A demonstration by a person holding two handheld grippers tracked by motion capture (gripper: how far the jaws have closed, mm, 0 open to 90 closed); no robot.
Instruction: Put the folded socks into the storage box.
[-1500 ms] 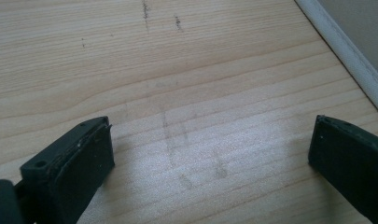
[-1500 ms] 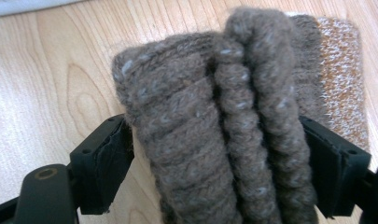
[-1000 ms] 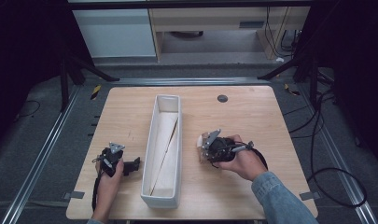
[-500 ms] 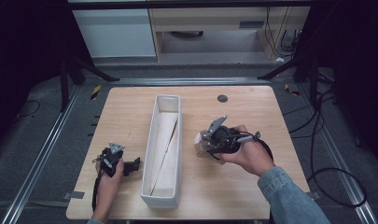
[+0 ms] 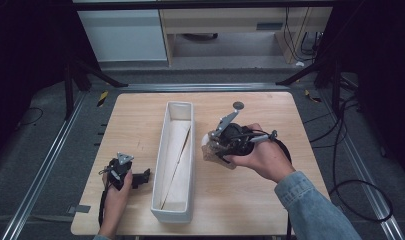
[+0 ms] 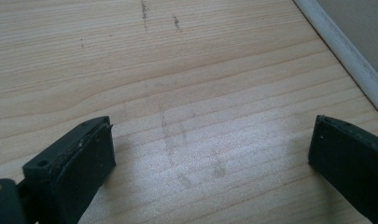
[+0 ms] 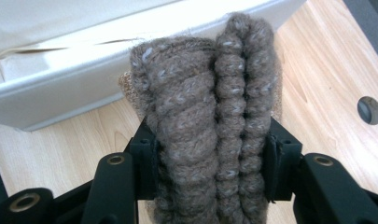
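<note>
A rolled brown knitted sock (image 7: 210, 116) is squeezed between the two black jaws of my right gripper (image 7: 210, 163), which is shut on it. In the high view the right gripper (image 5: 212, 147) hangs above the table just right of the long white bin (image 5: 166, 160), with the sock (image 5: 208, 151) at its tip. My left gripper (image 5: 142, 176) rests low on the table left of the bin, held by a hand. Its jaws stand wide apart (image 6: 210, 158) over bare wood with nothing between them. The bin's rim (image 6: 345, 60) shows at the upper right of the left gripper view.
The wooden table (image 5: 270, 200) has a small dark round hole (image 5: 238, 105) near its far edge, also a hole (image 7: 369, 110) in the right gripper view. The bin holds a pale folded sheet (image 5: 177, 160). Cables (image 5: 350, 165) trail off the table's right side.
My right gripper has risen from the table with the sock in it and shifted slightly toward the bin. The left gripper has stayed where it was.
</note>
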